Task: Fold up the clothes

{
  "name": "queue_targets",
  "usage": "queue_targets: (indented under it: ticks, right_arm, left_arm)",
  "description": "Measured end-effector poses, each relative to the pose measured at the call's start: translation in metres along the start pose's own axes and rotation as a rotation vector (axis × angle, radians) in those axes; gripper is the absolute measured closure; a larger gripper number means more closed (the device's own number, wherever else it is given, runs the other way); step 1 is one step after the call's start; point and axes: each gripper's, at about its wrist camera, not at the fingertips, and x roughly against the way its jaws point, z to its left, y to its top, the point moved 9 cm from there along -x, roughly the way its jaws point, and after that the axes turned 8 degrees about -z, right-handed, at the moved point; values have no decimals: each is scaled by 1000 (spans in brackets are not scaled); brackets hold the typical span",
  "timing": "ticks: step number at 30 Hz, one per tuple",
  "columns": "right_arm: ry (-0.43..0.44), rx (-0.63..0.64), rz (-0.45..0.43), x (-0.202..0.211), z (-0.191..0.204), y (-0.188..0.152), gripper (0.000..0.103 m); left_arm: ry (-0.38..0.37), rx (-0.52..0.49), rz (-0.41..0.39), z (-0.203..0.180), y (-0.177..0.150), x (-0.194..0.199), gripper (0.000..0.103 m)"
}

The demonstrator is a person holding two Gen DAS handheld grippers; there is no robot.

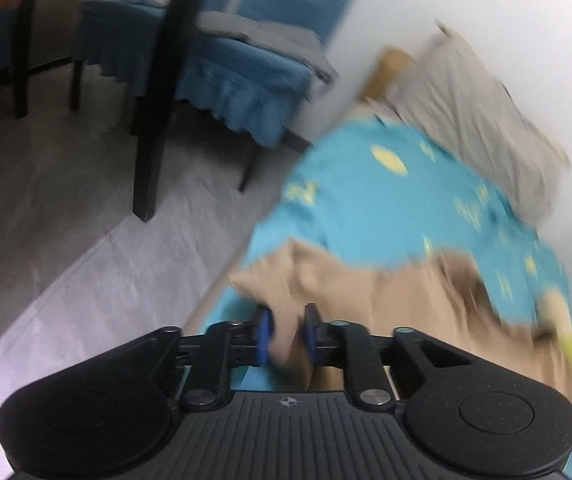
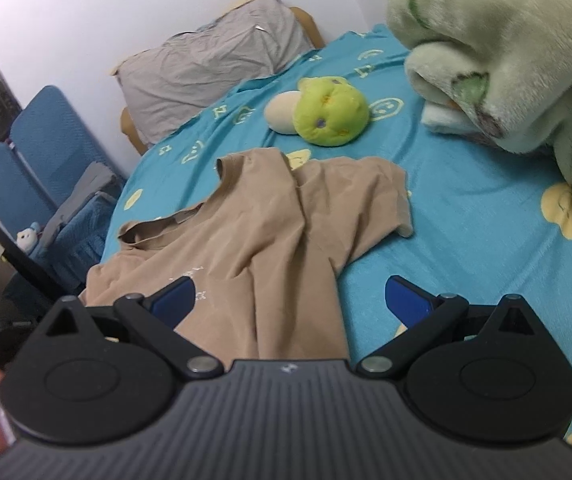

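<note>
A tan T-shirt [image 2: 253, 232] lies crumpled on the bed's blue sheet [image 2: 466, 208], collar toward the left, one sleeve at the right. My right gripper [image 2: 290, 300] is open and empty, its blue pads straddling the shirt's lower part. In the blurred left wrist view, my left gripper [image 1: 286, 332] is shut on a fold of the tan T-shirt [image 1: 386, 296] near the bed's edge.
A grey pillow [image 2: 213, 64] lies at the head of the bed. A green plush toy [image 2: 332, 110] sits beyond the shirt. A thick pale-green blanket [image 2: 526, 60] is piled at the right. Blue-covered chairs [image 1: 229, 68], a dark table leg [image 1: 157, 112] and grey floor are left of the bed.
</note>
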Motion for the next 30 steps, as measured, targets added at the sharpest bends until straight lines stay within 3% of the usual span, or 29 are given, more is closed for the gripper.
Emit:
queue_targets:
  ticks: [1, 3, 5, 11, 16, 19, 22, 25, 26, 27, 30]
  right_arm:
    - [7, 5, -5, 2, 2, 1, 0]
    - [20, 14, -14, 7, 5, 3, 0]
    - [33, 29, -25, 14, 9, 5, 0]
    - [64, 88, -72, 42, 16, 9, 0]
    - [96, 66, -61, 57, 11, 11, 0]
    - [113, 5, -40, 61, 0, 17, 0]
    - [135, -39, 7, 65, -9, 16, 6]
    - [102, 3, 80, 63, -15, 0, 14]
    - [70, 37, 121, 61, -17, -10, 26]
    - [32, 65, 167, 59, -20, -22, 30]
    - [-50, 55, 290, 54, -36, -57, 29]
  left_arm:
    - [-11, -53, 14, -4, -5, 16, 72]
    - [-27, -158, 3, -18, -14, 50, 49]
    - [-42, -242, -37, -33, -22, 87, 33]
    - [-118, -300, -146, -88, -51, 175, 0]
    - [-226, -290, -195, -130, -86, 210, 0]
    - [-245, -314, -174, -137, -114, 211, 0]
    - [-249, -407, -174, -139, -132, 206, 0]
    - [-230, -456, -161, -135, -140, 191, 0]
    - [-234, -448, -150, -134, -141, 186, 0]
    - [-243, -431, -141, -133, -140, 183, 0]
    - [-270, -383, -121, -129, -138, 173, 0]
